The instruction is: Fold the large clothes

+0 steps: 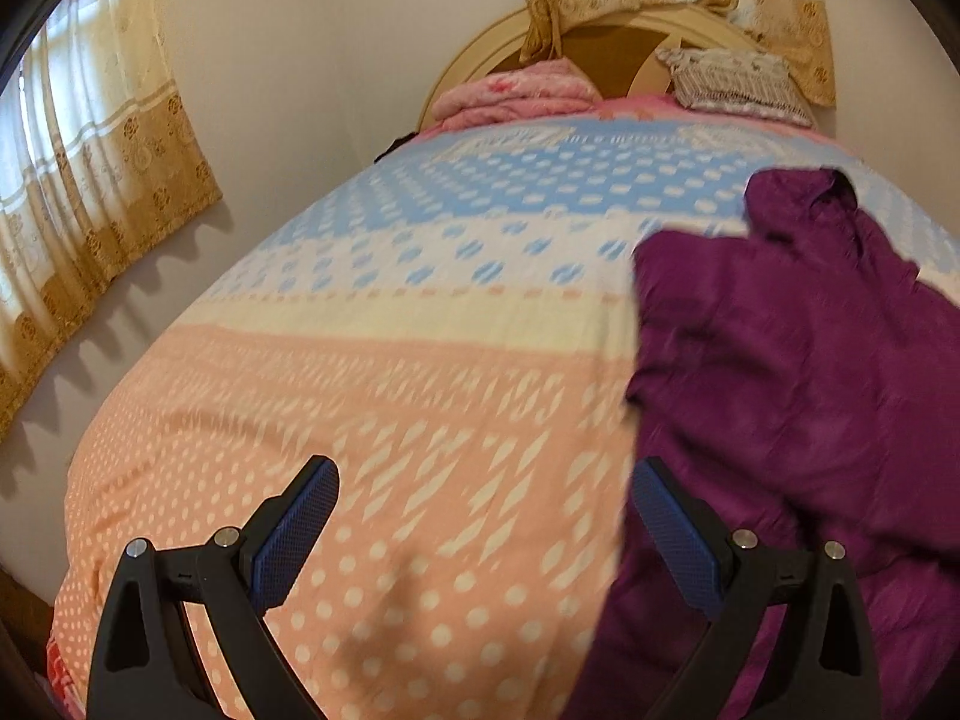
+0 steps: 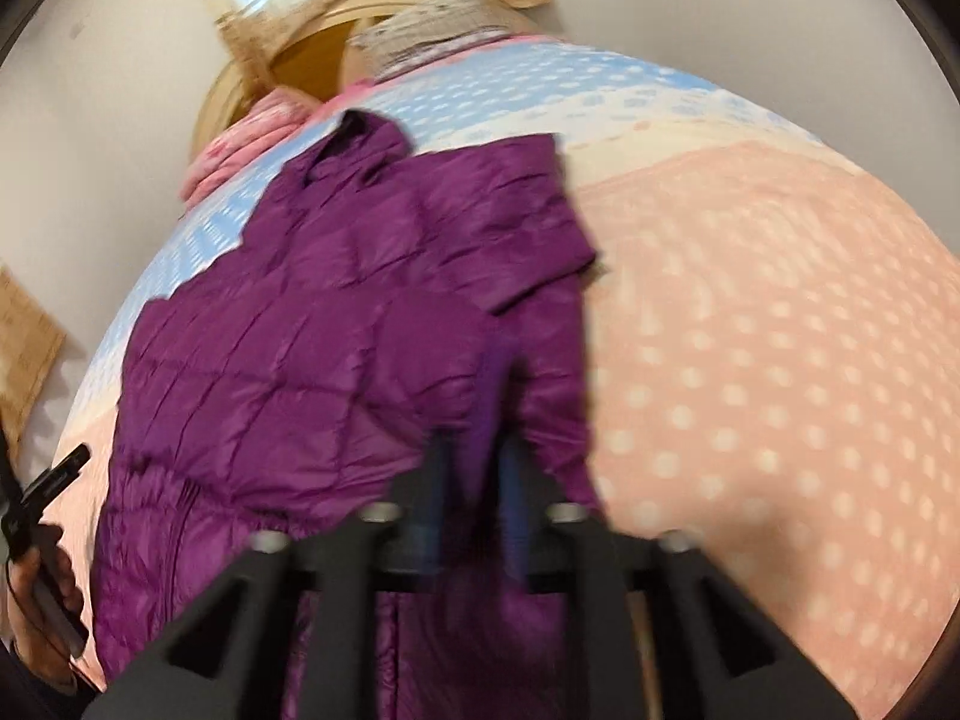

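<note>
Purple jacket [image 2: 336,324] lies on the bed [image 1: 384,396]; left tool [image 1: 480,516] gapes empty; right tool [image 2: 474,480] blurred, state unclear.

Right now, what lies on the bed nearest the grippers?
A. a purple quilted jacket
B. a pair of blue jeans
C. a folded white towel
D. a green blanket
A: the purple quilted jacket is spread on the pink and blue dotted bedspread, its hood toward the headboard.
</note>
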